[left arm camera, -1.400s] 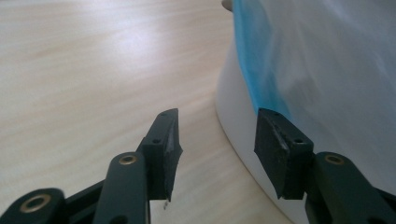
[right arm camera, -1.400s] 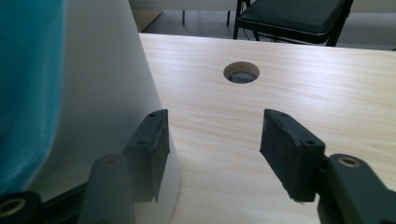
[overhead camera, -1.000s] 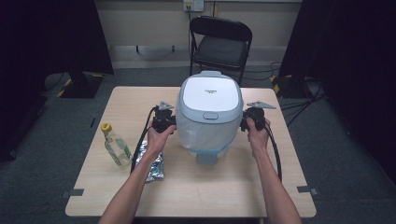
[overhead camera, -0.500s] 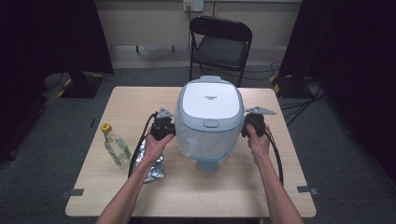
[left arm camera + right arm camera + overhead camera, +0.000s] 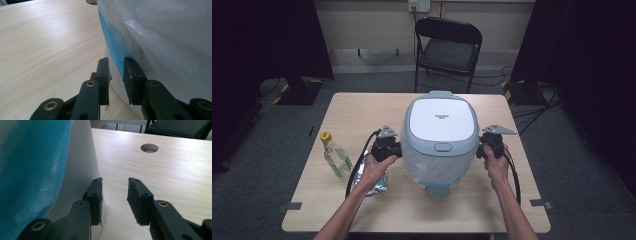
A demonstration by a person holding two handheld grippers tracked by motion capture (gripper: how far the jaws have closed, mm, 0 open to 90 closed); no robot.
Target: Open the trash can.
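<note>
A white and pale-blue rice cooker with its lid down stands mid-table, its lower body wrapped in clear plastic. My left gripper is at its left flank; in the left gripper view the jaws stand a little apart, one fingertip against the plastic by a blue band. My right gripper is at the right flank; its jaws gape over bare wood, one finger alongside the wall. Both pairs of jaws have just been opening, with nothing between them.
A small oil bottle with a yellow cap stands at the table's left, a crumpled foil pouch lies under my left wrist. A round cable hole is in the tabletop. A black folding chair stands behind the table.
The cooker has slid a little toward the near edge, and both hands with their grippers came back with it at its sides.
</note>
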